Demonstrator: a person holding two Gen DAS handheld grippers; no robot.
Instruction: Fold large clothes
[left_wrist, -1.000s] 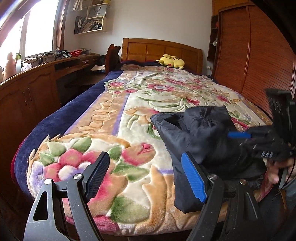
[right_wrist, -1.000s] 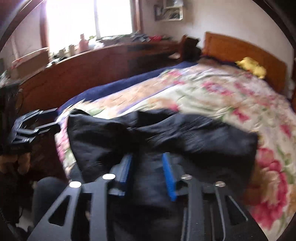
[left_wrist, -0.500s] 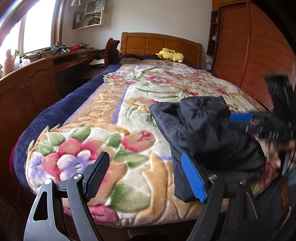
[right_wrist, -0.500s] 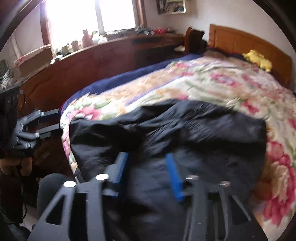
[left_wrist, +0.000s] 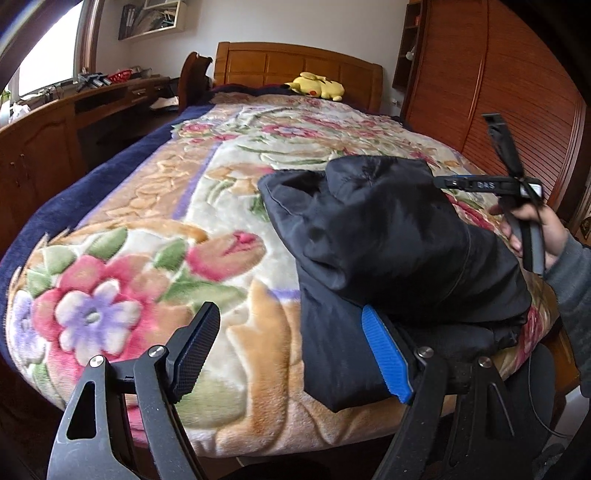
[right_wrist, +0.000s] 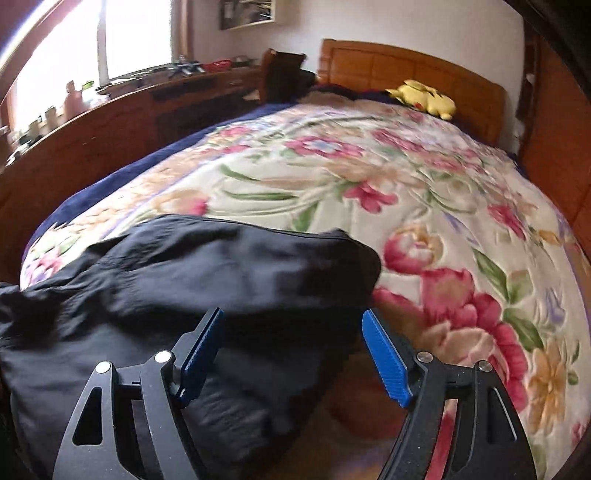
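At the bottom of the left wrist view, the left gripper (left_wrist: 291, 354) is holding its fingers spread wide with nothing between them, its blue-padded finger (left_wrist: 386, 356) sitting in front of the black jacket's lower edge. At the bottom of the right wrist view, the right gripper (right_wrist: 293, 356) is likewise standing wide apart and empty, hovering over the garment's near side. The black jacket (left_wrist: 388, 251) is lying bundled in folds at the foot of the floral blanket (left_wrist: 155, 236), right of centre in the left view and lower left in the right view (right_wrist: 192, 273). At the right edge of the left view, a hand (left_wrist: 543, 232) is gripping the other tool's handle. Far back, at upper centre, a yellow plush toy (left_wrist: 317, 85) is resting against the wooden headboard (left_wrist: 273, 64).
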